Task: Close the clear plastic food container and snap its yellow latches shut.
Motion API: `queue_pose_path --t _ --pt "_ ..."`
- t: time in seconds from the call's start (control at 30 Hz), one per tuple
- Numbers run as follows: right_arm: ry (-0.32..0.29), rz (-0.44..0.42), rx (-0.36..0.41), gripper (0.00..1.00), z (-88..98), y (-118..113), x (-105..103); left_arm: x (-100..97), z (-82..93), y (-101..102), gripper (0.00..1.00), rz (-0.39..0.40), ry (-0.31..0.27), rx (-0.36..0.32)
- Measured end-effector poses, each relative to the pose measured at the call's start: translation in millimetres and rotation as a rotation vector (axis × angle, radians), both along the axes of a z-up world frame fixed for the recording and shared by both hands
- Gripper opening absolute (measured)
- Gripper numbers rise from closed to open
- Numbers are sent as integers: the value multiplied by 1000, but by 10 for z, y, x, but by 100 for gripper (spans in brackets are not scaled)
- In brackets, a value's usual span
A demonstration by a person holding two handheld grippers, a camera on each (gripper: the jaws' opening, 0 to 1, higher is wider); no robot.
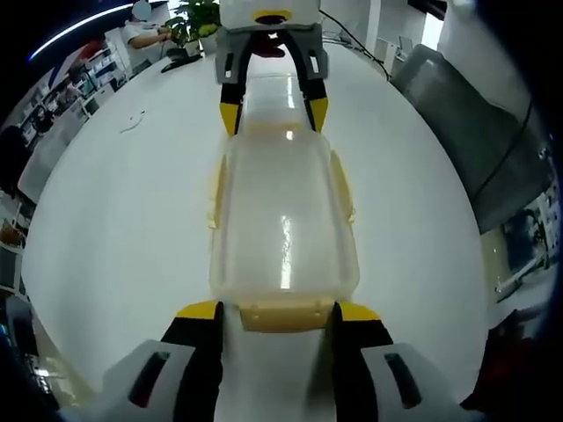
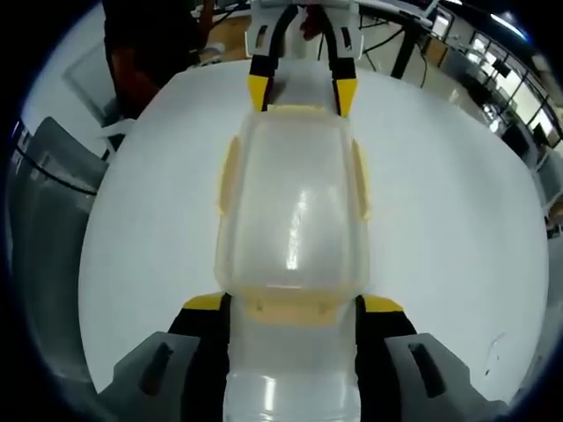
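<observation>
Clear food container (image 1: 283,215) on white desk (image 1: 114,220), lid seated, lying between left tongs (image 1: 277,309) and right tongs (image 2: 293,303). Both tongs spread, each straddling an end latch (image 1: 280,314); none gripped. Latch lock status unclear; snapping judged outstanding. Right gripper view: side latches (image 2: 230,174). Left gripper view: potted plant (image 1: 195,18) beyond far tongs.

In the right gripper view, the clear container (image 2: 290,202) lies lid-down-closed on the white bench (image 2: 440,220), lengthwise between two claws. The right claw (image 2: 292,309) stands open, its yellow-tipped jaws either side of the near end latch (image 2: 290,309). The left claw (image 2: 301,95) faces it at the far end, jaws spread beside the container's far edge.
</observation>
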State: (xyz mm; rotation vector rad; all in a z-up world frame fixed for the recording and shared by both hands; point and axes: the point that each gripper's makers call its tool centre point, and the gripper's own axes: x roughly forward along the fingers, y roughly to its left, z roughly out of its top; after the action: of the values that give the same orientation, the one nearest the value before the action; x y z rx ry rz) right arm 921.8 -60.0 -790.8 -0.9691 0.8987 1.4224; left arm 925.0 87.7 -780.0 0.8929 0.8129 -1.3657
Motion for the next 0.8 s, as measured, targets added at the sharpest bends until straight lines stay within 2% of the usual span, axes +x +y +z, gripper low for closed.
queue_pose_path --t 0.17,0.4,0.63,0.73,0.8 --pt "-1 2 -1 47 5 -15 9 0 -16 10 39 3 9 0" --pt "-1 1 1 47 -3 -19 24 7 -45 27 36 16 33 12" --pt "-1 -6 -4 45 -3 -24 28 28 -53 33 36 14 29 23" --pt "-3 -13 -13 38 7 -44 28 42 -53 33 34 36 28 29" --pt "-2 -13 -9 38 11 -40 25 24 -37 23 34 30 25 24"
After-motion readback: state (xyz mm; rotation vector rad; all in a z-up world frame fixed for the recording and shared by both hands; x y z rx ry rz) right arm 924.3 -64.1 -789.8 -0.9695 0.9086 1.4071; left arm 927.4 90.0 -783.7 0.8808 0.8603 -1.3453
